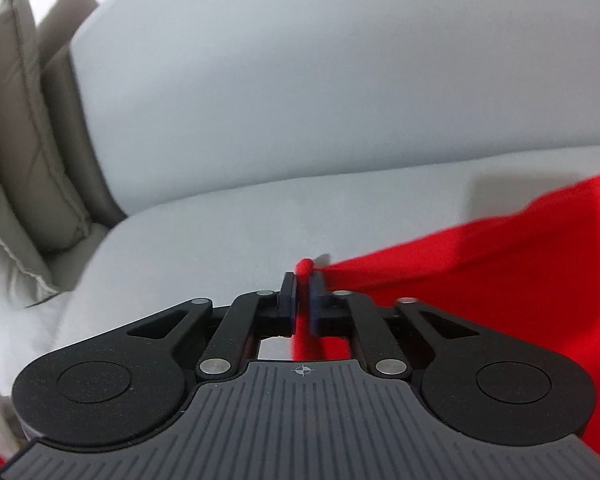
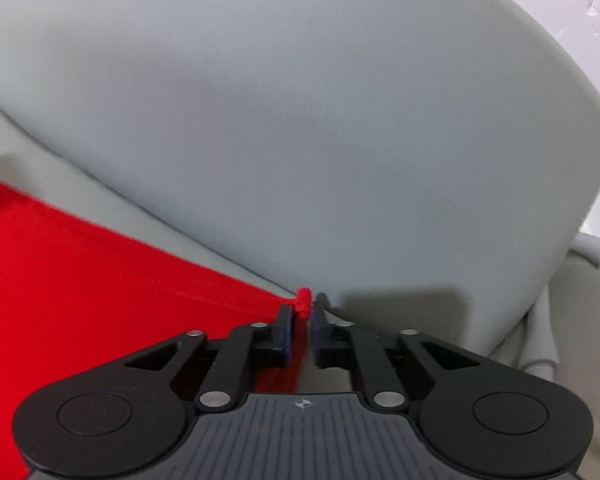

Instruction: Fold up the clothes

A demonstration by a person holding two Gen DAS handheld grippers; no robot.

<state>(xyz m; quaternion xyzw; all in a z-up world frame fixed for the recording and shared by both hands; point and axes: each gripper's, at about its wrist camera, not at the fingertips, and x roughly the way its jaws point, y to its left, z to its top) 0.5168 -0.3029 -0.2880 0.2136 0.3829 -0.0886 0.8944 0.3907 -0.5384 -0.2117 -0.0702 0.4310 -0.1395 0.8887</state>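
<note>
A bright red garment (image 1: 480, 264) is stretched in the air over a light grey sofa seat (image 1: 204, 240). My left gripper (image 1: 303, 280) is shut on one corner of it; a small red nub sticks out past the fingertips and the cloth spreads off to the right. In the right wrist view my right gripper (image 2: 302, 312) is shut on another corner of the red garment (image 2: 80, 280), with the cloth spreading off to the left. The edge between the two corners looks taut. The rest of the garment hangs out of sight below.
The sofa's grey backrest (image 1: 300, 80) rises right behind both grippers and also fills the right wrist view (image 2: 300, 120). A taupe cushion (image 1: 24, 140) leans at the sofa's left end. A pale armrest or chair part (image 2: 540, 340) stands at the right.
</note>
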